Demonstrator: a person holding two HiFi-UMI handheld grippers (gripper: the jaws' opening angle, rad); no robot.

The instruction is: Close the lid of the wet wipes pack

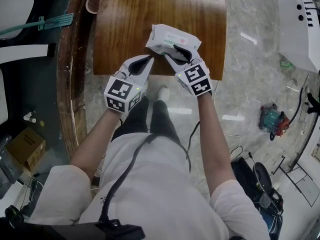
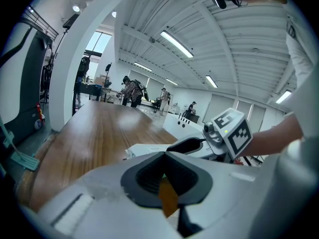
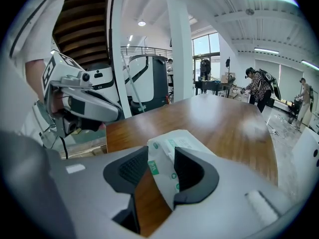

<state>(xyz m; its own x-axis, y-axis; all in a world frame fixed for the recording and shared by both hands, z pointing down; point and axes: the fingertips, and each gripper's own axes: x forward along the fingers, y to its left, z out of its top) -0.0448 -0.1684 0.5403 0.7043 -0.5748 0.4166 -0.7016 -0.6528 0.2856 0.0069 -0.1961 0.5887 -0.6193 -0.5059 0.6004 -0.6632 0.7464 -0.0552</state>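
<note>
The white wet wipes pack [image 1: 170, 38] is at the near edge of the brown wooden table [image 1: 125, 29], tilted up off the wood. My right gripper [image 1: 181, 55] is shut on the pack's near end; in the right gripper view the pack [image 3: 185, 147] is pinched between the two dark pads. My left gripper [image 1: 150, 58] is just left of the pack, shut with nothing between its jaws. In the left gripper view that gripper's tips [image 2: 164, 155] meet, with the pack [image 2: 145, 150] and the right gripper [image 2: 199, 144] just beyond. I cannot make out the lid.
A pinkish cup [image 1: 93, 1] stands at the table's far left corner. On the floor to the left are a teal mop [image 1: 52, 20] and a cardboard box [image 1: 25, 146]. A white machine [image 1: 300, 24] and a teal tool [image 1: 272, 117] are to the right.
</note>
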